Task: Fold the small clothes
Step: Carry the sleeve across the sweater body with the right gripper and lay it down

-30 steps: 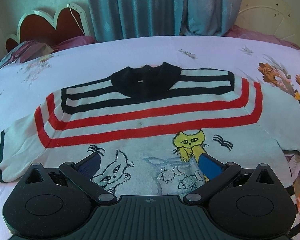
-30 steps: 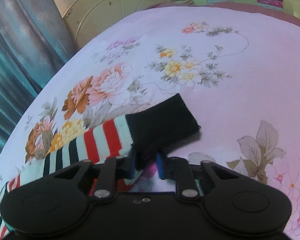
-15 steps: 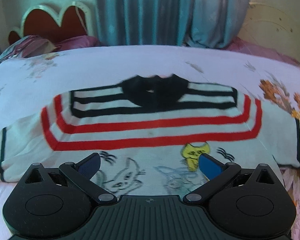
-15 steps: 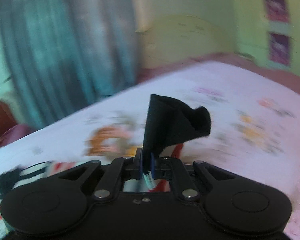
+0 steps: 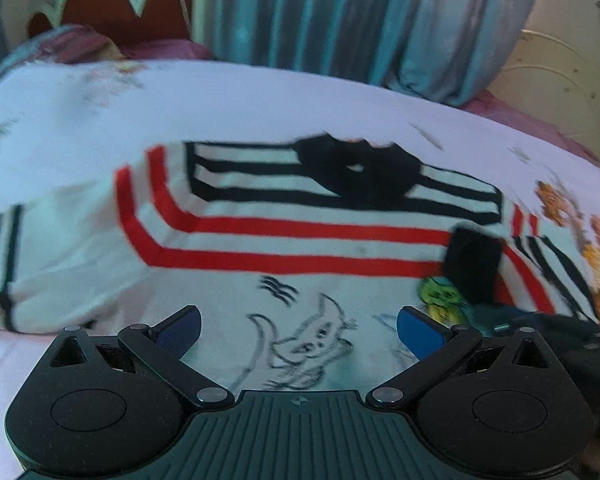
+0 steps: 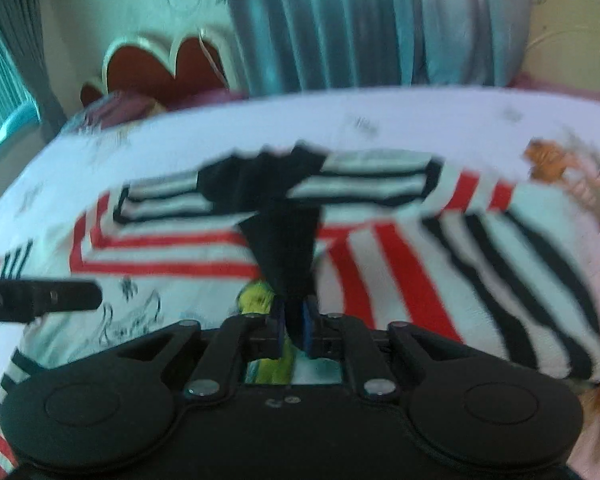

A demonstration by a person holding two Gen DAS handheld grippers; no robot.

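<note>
Sweater [image 5: 300, 236] lies flat on the floral bedsheet [image 5: 260, 104], mid-frame in the left wrist view: white knit w/ red + black stripes, black collar [image 5: 356, 172] toward top centre, cat drawings near the bottom edge. Both views motion-blurred.

Left gripper [image 5: 298, 330] sits at lower centre of its view, jaws spread wide, blue pads well apart, nothing between them; white cat drawing [image 5: 312, 344] shows in the gap. Looks to hover above the front of the sweater, contact can't tell.

Right gripper [image 6: 292, 326] at lower centre of its view, jaws pinched nearly closed on the black cuff [image 6: 284, 248] of the sweater's sleeve [image 6: 480, 272]. Cuff stands up from the pads, over the chest stripes; striped sleeve trails off to the right of frame, folded in over the body. In the left wrist view the same cuff [image 5: 474, 264] shows at mid-right beside the yellow cat drawing [image 5: 440, 296].

Bg: teal curtain [image 5: 360, 20] top centre, red scalloped headboard [image 5: 112, 12] upper left.
</note>
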